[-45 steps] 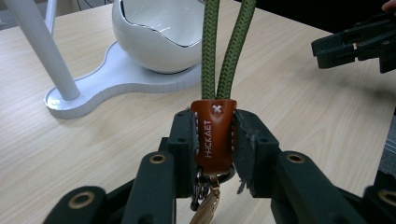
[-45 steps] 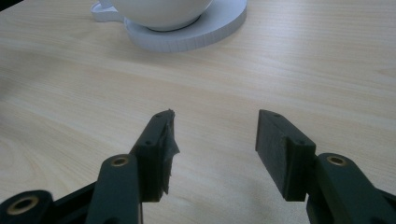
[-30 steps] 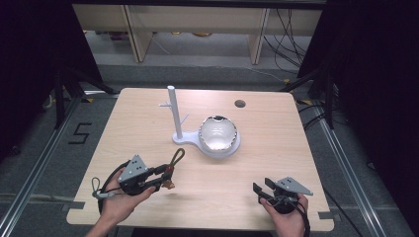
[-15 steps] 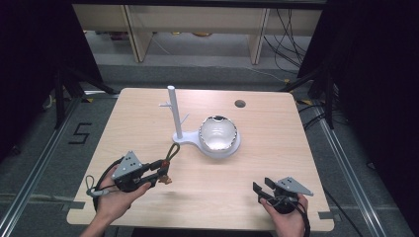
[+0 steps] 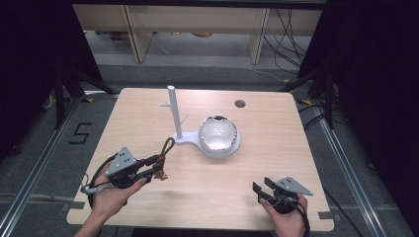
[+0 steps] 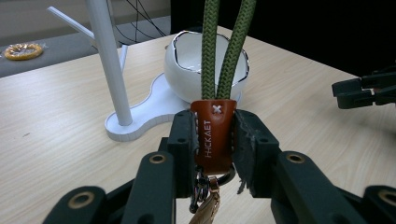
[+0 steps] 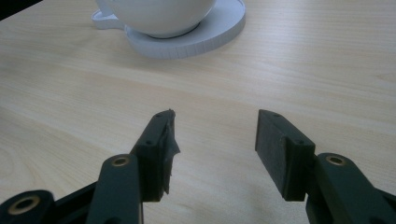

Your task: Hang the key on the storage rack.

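Pale wood grain covers the worktop (image 5: pixel 276 148) in the high view, with a small round hole (image 5: pixel 240 103) near its far edge. Toward the middle stands a white stand (image 5: pixel 174 116) with short side pegs, its flat base running under a white bowl (image 5: pixel 218 133) with a dark rim. Near the front left corner a hand (image 5: pixel 111 195) holds the left claw (image 5: pixel 157 164), which is clamped on a brown leather tag, and a green cord loop (image 5: pixel 168 146) reaches from it toward the stand's base without touching it. Near the front right corner the other hand (image 5: pixel 284 219) holds the right claw (image 5: pixel 258 190), jaws apart, low over bare wood.

In the left gripper view the left claw (image 6: pixel 214 140) has both jaws pressed on the sides of the brown leather tag (image 6: pixel 214 133), which is stamped with pale letters and stitched with a white cross. The green cord loop (image 6: pixel 226 46) rises in two strands from the tag's top, and a metal ring and clasp (image 6: pixel 205 193) hang beneath it. Beyond are the stand (image 6: pixel 109 60) and the bowl (image 6: pixel 187 65) on its base, and the other claw's black tips show at the right edge.

In the right gripper view the right claw (image 7: pixel 215 140) is spread wide with nothing between its jaws, over the wood. The bowl (image 7: pixel 159 14) on the stand's round base sits ahead, well apart.
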### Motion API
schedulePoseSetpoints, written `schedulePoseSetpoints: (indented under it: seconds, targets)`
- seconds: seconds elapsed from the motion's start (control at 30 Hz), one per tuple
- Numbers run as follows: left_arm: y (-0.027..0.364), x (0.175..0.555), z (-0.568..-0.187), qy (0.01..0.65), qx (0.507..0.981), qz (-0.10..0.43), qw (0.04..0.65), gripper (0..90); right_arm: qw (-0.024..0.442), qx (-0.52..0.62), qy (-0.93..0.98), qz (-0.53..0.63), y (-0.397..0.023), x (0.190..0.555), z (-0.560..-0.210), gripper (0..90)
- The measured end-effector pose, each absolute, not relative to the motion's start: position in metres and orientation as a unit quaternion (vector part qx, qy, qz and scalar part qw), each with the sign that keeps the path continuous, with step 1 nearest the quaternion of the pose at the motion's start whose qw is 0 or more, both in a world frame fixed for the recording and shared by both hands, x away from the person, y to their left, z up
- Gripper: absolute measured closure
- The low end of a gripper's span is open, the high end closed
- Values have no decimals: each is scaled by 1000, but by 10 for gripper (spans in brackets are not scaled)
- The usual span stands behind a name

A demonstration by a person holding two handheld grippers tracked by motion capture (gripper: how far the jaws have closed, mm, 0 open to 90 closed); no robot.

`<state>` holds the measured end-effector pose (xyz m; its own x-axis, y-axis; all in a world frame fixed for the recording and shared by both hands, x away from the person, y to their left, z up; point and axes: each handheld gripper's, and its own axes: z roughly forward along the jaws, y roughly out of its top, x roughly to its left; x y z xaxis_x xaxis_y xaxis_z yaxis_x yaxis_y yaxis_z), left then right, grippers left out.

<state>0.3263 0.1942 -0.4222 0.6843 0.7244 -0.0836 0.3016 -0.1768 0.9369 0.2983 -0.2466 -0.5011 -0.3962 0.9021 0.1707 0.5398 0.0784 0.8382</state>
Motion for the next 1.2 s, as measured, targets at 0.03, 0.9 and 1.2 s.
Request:
schedulePoseSetpoints:
  seconds: [0.03,0.9,1.2]
  targets:
    - [195,326,-421,347,743,197,538,686,207,509,708,444,-247,299,-502,483]
    - [210,332,-410,355,730,213,544,685,208,515,707,437,-246,297,-501,481]
    - [214,335,-404,355,727,221,544,685,203,520,705,437,-245,296,-500,481]
